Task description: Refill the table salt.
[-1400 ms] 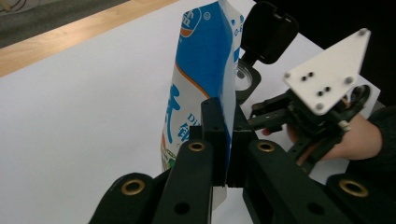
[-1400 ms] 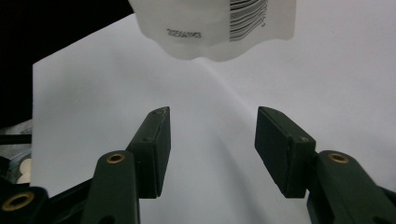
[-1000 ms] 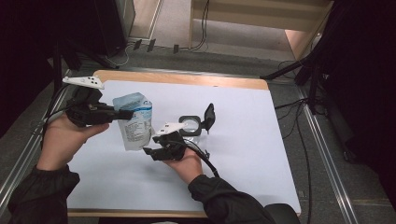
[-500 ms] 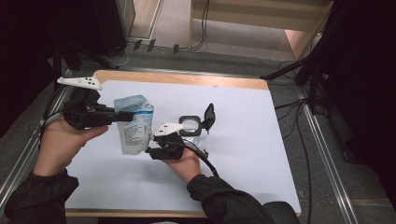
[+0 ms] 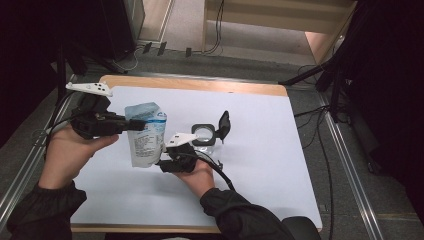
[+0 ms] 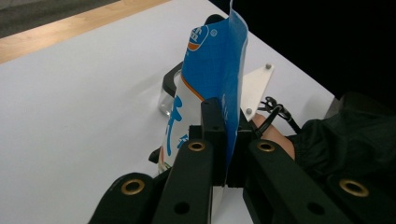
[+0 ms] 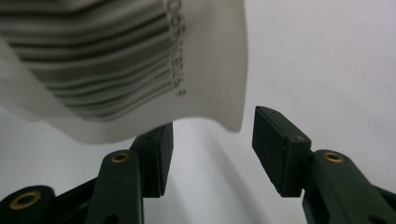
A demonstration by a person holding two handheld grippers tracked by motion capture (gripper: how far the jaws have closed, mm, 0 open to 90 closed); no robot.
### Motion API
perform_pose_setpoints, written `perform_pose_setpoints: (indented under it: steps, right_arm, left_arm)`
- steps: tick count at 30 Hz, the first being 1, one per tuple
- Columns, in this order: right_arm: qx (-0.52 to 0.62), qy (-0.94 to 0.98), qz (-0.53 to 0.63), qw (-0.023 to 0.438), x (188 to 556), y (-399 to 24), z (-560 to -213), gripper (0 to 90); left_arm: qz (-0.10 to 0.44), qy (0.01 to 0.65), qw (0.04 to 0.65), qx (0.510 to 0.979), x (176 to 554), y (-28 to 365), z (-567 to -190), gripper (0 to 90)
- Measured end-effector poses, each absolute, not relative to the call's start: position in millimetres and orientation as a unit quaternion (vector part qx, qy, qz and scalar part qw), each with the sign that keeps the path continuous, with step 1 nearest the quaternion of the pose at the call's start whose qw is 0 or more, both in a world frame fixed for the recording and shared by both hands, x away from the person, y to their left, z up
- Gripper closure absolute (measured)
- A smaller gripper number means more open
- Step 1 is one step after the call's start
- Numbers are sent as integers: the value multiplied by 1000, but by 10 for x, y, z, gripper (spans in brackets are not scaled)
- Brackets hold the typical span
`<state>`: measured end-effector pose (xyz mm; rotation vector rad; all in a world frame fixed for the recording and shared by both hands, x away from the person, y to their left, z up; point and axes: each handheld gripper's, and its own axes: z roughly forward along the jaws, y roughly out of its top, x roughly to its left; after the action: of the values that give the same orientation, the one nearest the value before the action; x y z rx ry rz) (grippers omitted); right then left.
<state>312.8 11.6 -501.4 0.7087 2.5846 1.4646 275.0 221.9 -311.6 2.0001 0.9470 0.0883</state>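
A blue-and-white pouch is held upright over the white table, left of centre. My left gripper reaches in from the left and is shut on the pouch's top edge. In the left gripper view the black jaws pinch the blue flap of the pouch. My right gripper sits low at the pouch's bottom right corner. In the right gripper view its jaws stand apart, and the barcoded bottom of the pouch hangs just above and ahead of them, not pinched.
A small clear container with a black flip lid standing up sits just right of the pouch; it also appears behind the pouch. A wooden strip runs along the far edge. Metal rails flank the table.
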Motion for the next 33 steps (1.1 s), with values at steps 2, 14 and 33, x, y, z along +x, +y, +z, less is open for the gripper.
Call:
perform_pose_setpoints:
  steps: [2,14,33]
  right_arm:
    - [233,843,483,44,3123,115,-5008,499]
    - [253,826,503,18,3185,89,-5085,465]
    - [201,844,496,30,2993,106,-5096,517]
  left_arm:
    - [38,381,448,807,2758,2208,-3128,900]
    - [30,378,453,807,2763,2164,-3132,900]
    - [15,398,445,802,2982,2145,-3315,900]
